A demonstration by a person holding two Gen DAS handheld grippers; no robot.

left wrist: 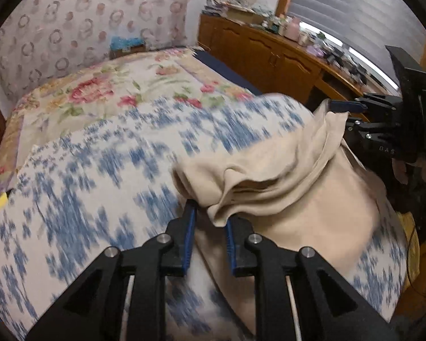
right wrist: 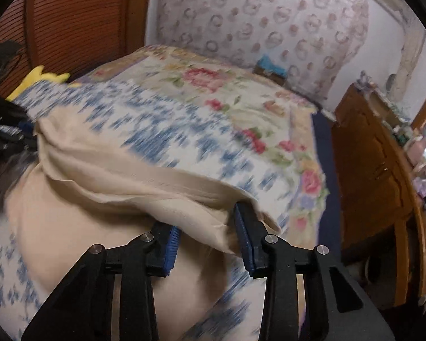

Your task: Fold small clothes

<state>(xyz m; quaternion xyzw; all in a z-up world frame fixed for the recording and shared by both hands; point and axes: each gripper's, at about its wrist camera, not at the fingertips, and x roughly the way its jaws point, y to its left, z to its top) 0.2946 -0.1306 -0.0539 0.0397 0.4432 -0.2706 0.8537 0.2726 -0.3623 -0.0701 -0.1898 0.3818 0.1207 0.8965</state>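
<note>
Left wrist: left gripper (left wrist: 210,221) pinches beige garment (left wrist: 269,182) edge, right gripper (right wrist: 207,227) likewise; cloth lifted over blue-print bedspread (left wrist: 99,164) (probably carrying the fold across).

Bed (left wrist: 105,91) wearing a floral quilt, blue-and-white patterned cloth (left wrist: 93,176) lying over its near part, beige garment (left wrist: 312,204) resting partly on that cloth, yellow item (right wrist: 39,81) sitting at the bed's far-left edge, everything blurring
</note>
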